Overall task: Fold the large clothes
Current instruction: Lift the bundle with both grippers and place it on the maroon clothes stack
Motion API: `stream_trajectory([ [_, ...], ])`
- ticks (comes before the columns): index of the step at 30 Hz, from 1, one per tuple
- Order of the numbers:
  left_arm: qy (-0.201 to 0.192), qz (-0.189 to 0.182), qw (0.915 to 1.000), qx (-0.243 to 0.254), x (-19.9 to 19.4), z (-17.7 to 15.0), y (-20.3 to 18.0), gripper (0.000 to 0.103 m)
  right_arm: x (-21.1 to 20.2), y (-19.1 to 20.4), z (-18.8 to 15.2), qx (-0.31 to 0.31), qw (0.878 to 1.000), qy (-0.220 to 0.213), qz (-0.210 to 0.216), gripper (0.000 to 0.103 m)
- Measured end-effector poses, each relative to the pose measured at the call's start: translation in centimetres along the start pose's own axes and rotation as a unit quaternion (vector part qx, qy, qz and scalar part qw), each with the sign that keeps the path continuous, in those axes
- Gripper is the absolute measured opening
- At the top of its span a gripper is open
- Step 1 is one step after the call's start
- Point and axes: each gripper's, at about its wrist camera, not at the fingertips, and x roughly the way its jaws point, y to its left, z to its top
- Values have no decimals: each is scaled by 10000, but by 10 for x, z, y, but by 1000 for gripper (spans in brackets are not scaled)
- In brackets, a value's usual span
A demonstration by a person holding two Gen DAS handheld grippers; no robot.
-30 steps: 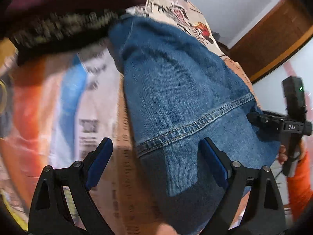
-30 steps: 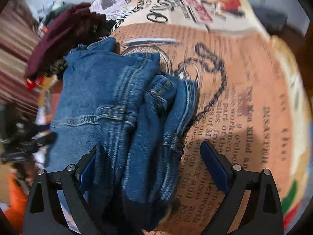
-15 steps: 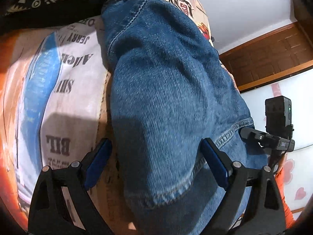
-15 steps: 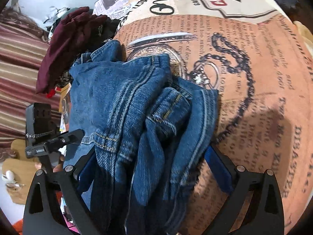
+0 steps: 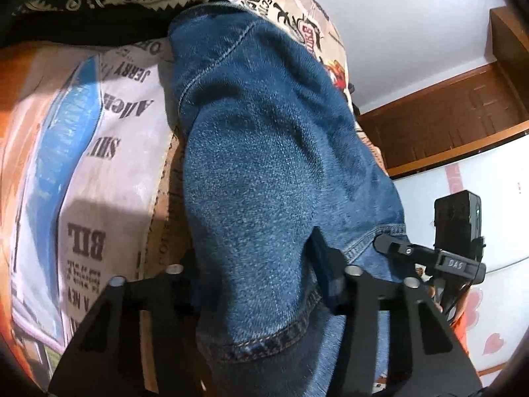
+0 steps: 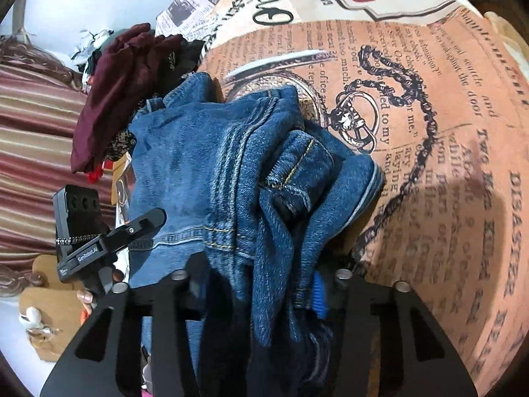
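A newspaper-print bedspread (image 6: pixel 446 132) covered the bed, and the blue denim jeans (image 6: pixel 205 165) lay bunched on it beside a heap of dark red clothes (image 6: pixel 119 79). The left hand-held gripper (image 5: pixel 254 274) had just been closing and pinched a hemmed fold of the jeans. The right hand-held gripper (image 6: pixel 261 281) had likewise just closed, clamping a thick bundle of denim.

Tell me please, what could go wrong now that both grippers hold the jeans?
1. The right gripper has just closed on a thick bunch of the jeans; some layers may slip out when lifted.
2. The left gripper has just closed on a hem fold, so the legs could hang unevenly.
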Motion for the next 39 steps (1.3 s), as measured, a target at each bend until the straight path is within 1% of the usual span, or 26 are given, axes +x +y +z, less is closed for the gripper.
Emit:
stream_trajectory([
  [2,-18,-43,10000,47,-8,-2,-7,37,-8,7,-6,-36,10000,-52,-13,34],
  [7,-246,155,9983,509,-41,-15,-37,32,-29,32,-20,-290,9994,-212,-22,31],
  [10,-457,244,9952,834,-67,-22,-54,31,-43,50,-26,-469,9982,-370,-15,31],
  [12,-659,267,9921,1037,-91,-25,-69,31,-52,63,-27,-581,9971,-484,34,31],
  [15,-981,317,9866,1265,-125,-26,-88,30,-71,94,-23,-864,9933,-753,126,31],
  [18,-1320,374,9799,1451,-161,-18,-101,30,-84,123,-16,-1119,9887,-978,199,31],
  [20,-1568,430,9742,1567,-187,-6,-107,30,-88,145,-7,-1288,9848,-1124,291,31],
  [22,-1743,497,9699,1627,-204,7,-110,30,-91,165,2,-1456,9808,-1247,353,31],
  [24,-1933,606,9648,1680,-225,26,-110,30,-91,185,14,-1577,9774,-1342,418,31],
  [27,-2124,730,9596,1693,-247,55,-104,30,-86,214,36,-1785,9719,-1448,503,31],
  [29,-2219,785,9575,1665,-254,72,-101,30,-78,233,55,-1897,9686,-1506,557,31],
  [33,-2377,894,9538,1608,-285,115,-74,30,-58,258,93,-2018,9642,-1578,681,31],
  [36,-2467,977,9515,1560,-288,149,-51,30,-41,269,119,-2023,9629,-1607,777,31],
  [39,-2466,1026,9531,1423,-279,179,-22,30,-17,273,143,-1985,9637,-1594,803,31],
])
